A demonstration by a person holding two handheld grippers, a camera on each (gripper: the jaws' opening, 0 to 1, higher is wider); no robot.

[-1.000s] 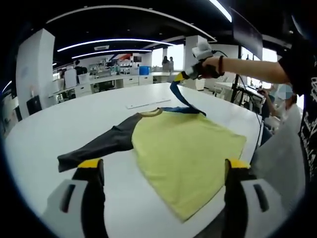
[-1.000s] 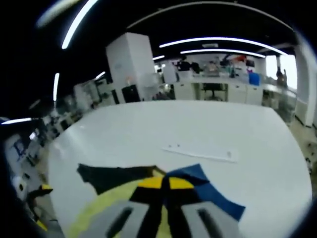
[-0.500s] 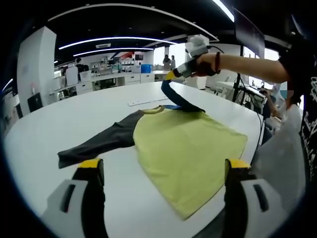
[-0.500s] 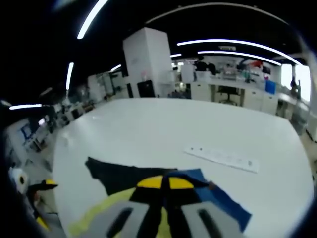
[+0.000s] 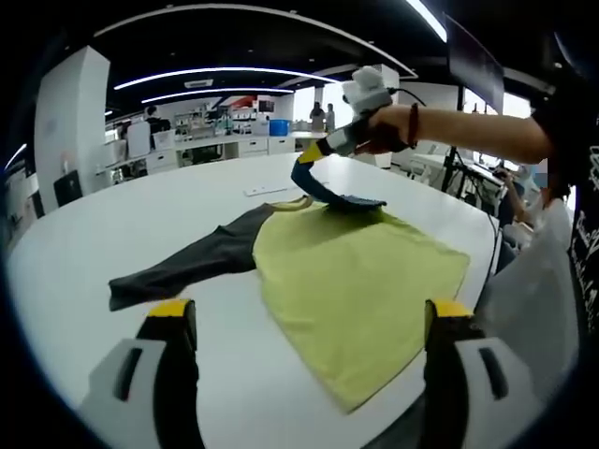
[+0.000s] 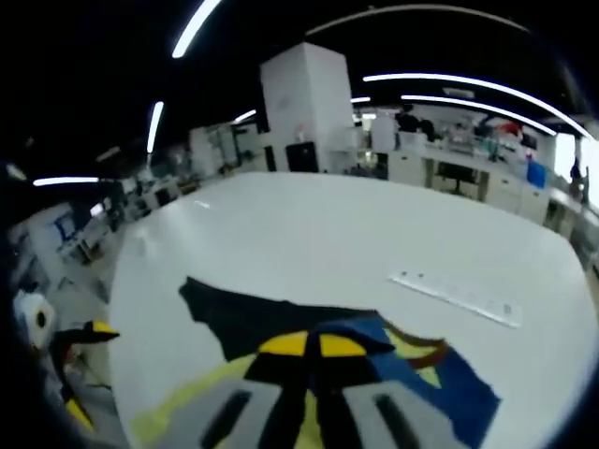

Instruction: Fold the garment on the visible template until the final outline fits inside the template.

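shirt (image 5: 351, 281) flat on white desk (image 5: 140, 215), yellow body toward left tool | right tool (image 5: 312, 154) pinching blue sleeve (image 5: 323, 190), lifted over collar, sleeve running back across body | left tool (image 5: 304, 318) spread, nothing held, near hem | dark sleeve (image 5: 182, 271) outstretched, left tool nearer

- The shirt (image 5: 360, 281) lies on the table (image 5: 140, 215), by its near right edge.
- One sleeve (image 5: 187, 267) stretches left over the table.
- The other sleeve (image 5: 323, 187) is lifted over the shirt's far end in the right gripper (image 5: 314, 152).
- A ruler (image 6: 459, 297) lies beyond the shirt.
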